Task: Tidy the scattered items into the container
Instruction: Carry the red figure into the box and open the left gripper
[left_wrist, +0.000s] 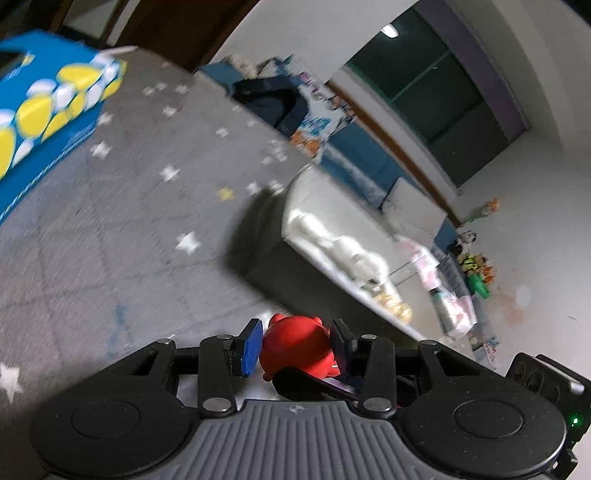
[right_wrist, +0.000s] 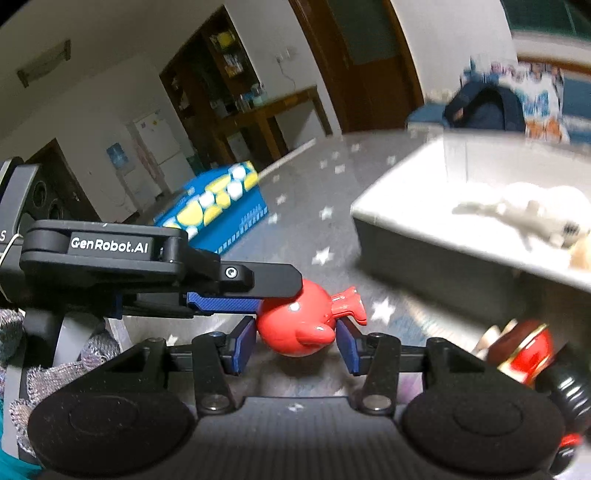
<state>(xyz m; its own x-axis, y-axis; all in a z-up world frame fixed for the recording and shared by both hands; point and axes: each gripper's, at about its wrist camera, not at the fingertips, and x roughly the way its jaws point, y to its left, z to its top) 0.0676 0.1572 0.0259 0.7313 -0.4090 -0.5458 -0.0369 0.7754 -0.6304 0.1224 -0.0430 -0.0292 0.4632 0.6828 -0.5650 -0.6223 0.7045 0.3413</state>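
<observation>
- Red glossy plastic fish toy (right_wrist: 299, 325) sits clamped in the left gripper (left_wrist: 295, 345); the right gripper (right_wrist: 297, 341) brackets it, contact unclear.
- White rectangular container (left_wrist: 295, 218), at two o'clock, already holds pale toys; the fish isn't in.
- Red-and-gold object (right_wrist: 524, 354) at four o'clock is blurred.

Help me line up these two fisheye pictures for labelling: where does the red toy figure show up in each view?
Left wrist view: the red toy figure sits bottom centre, clamped between the left gripper pads.
Right wrist view: the red toy figure is at lower centre, between the right gripper pads, with the left gripper reaching in from the left.
Shared landmark: the blue and yellow box on the grey star-patterned rug.
</observation>
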